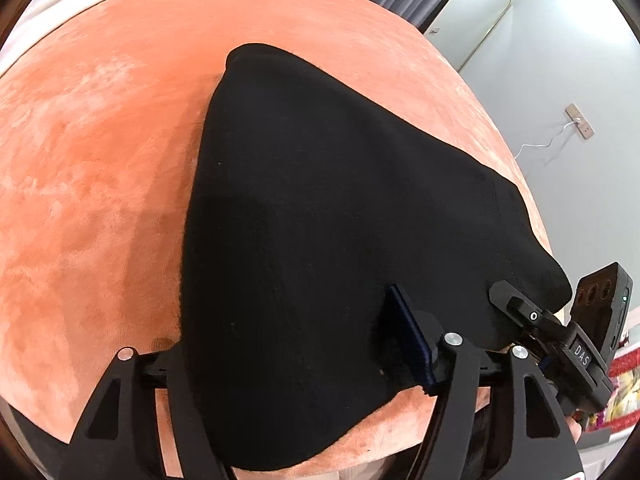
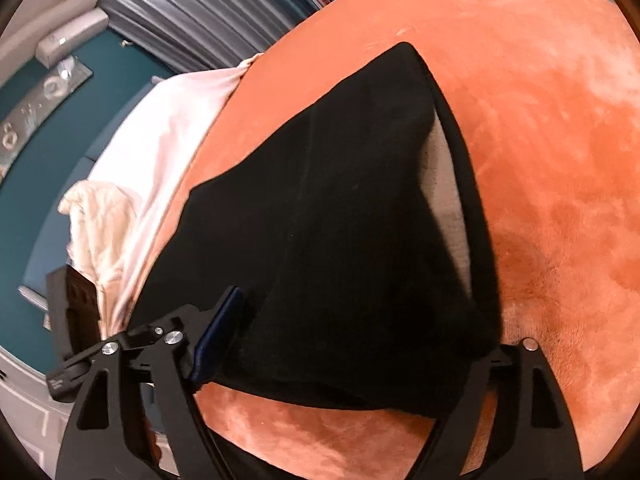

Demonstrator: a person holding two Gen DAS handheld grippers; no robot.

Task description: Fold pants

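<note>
Black pants lie on an orange plush bedspread. In the left wrist view the cloth drapes over my left gripper; only its right finger shows, the left one is hidden under the fabric. My right gripper shows at the pants' right edge. In the right wrist view the pants hang taut from my right gripper, its left finger beside the cloth. A grey lining shows inside the pants' opening. The left gripper's body shows at left.
The bedspread covers the bed. A white sheet and a cream cloth lie at its edge. A grey floor with a cable and socket, grey curtains and a teal surface surround the bed.
</note>
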